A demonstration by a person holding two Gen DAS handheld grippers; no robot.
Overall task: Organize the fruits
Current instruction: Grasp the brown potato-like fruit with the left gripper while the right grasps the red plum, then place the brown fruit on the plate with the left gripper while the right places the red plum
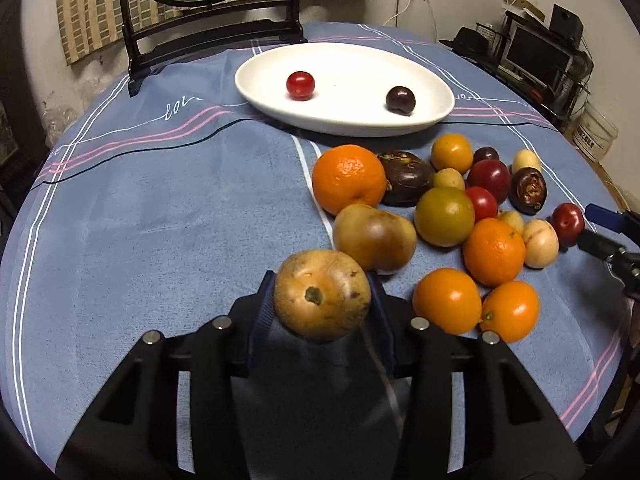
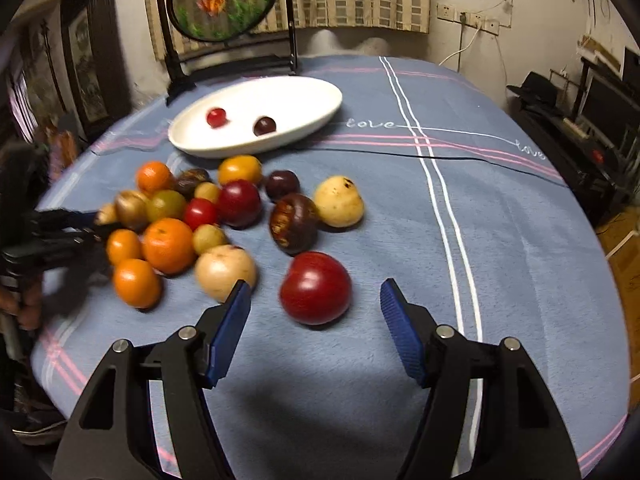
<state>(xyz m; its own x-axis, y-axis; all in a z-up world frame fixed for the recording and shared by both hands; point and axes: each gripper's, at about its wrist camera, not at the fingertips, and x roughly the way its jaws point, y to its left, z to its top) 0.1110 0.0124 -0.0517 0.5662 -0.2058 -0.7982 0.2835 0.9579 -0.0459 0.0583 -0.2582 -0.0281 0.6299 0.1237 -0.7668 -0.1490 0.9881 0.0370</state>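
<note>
Up close: left gripper clamped on a speckled tan fruit, lifted above the blue tablecloth; right gripper jaws wide, straddling a red plum resting on the cloth. Beside both, a heap of fruit mid-table. Toward the far edge, a white plate holding two small fruits

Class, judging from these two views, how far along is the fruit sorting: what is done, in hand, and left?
Done: a red fruit and a dark fruit lie in the white dish. In hand: the left gripper grips a yellow-brown fruit; the right gripper, open, flanks a large red fruit. Left: the pile of fruit on the tablecloth.
</note>
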